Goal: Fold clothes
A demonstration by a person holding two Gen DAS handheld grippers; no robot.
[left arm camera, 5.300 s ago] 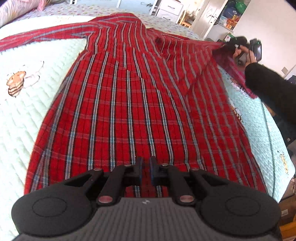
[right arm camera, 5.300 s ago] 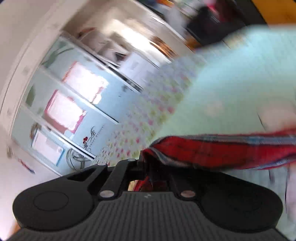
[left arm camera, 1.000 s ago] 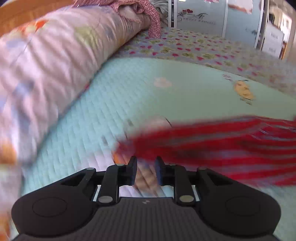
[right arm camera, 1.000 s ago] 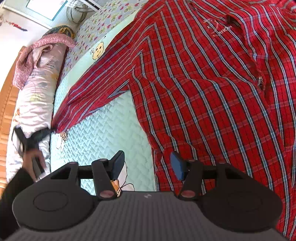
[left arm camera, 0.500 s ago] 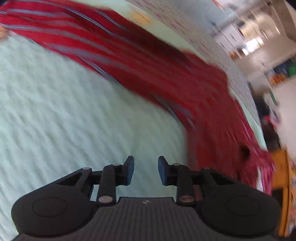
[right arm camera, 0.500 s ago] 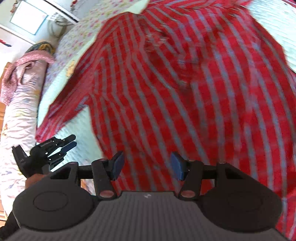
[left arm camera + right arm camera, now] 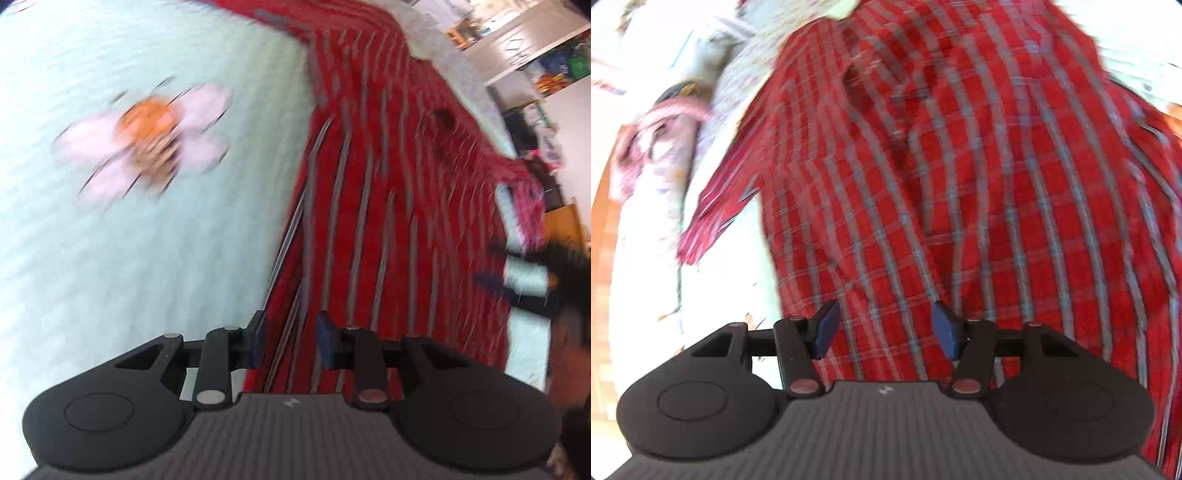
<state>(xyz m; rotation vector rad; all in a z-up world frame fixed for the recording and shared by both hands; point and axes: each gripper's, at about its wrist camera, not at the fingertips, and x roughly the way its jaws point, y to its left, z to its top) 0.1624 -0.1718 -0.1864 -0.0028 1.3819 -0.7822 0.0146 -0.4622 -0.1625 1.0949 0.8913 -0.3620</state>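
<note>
Now both grippers' jaws stand apart, empty, above the near hem of the red plaid shirt (image 7: 960,184) spread on the bed (image 7: 110,240); each should probably pinch one hem corner squarely.

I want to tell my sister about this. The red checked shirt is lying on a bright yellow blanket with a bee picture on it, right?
Not quite. The blanket is pale mint green, not bright yellow, as the left wrist view shows. The rest is right: the red checked shirt lies on it, and the blanket has a bee picture.
</note>
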